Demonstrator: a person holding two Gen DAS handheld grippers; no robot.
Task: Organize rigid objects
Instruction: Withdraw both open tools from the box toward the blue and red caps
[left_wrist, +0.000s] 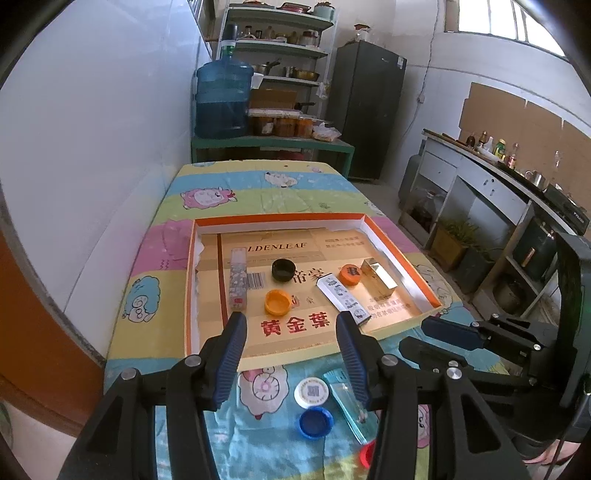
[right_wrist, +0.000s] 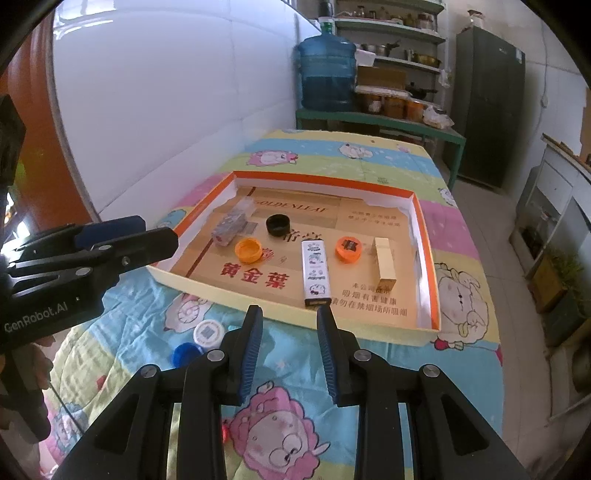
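An orange-rimmed cardboard tray (left_wrist: 192, 280) (right_wrist: 424, 236) lies on the table. In it are a clear patterned tube (left_wrist: 238, 277) (right_wrist: 231, 223), a black cap (left_wrist: 283, 269) (right_wrist: 277, 224), two orange caps (left_wrist: 277, 302) (left_wrist: 350, 275) (right_wrist: 248, 249) (right_wrist: 348, 250), a white patterned box (left_wrist: 341, 295) (right_wrist: 315, 271) and a gold box (left_wrist: 378, 277) (right_wrist: 385, 266). In front of the tray lie a white cap (left_wrist: 312, 392) (right_wrist: 208, 333), a blue cap (left_wrist: 314, 422) (right_wrist: 184, 353), a clear packet (left_wrist: 347, 402) and a red cap (left_wrist: 366, 454). My left gripper (left_wrist: 291, 321) (right_wrist: 125, 229) is open and empty above the tray's near edge. My right gripper (right_wrist: 290, 314) (left_wrist: 436, 326) is open and empty.
The table (left_wrist: 258, 184) (right_wrist: 461, 332) has a cartoon-sheep cloth and stands against a white wall on the left. Behind it are a green bench with a blue water jug (left_wrist: 221, 99), shelves and a dark fridge (left_wrist: 365, 107). A kitchen counter (left_wrist: 498, 173) runs along the right.
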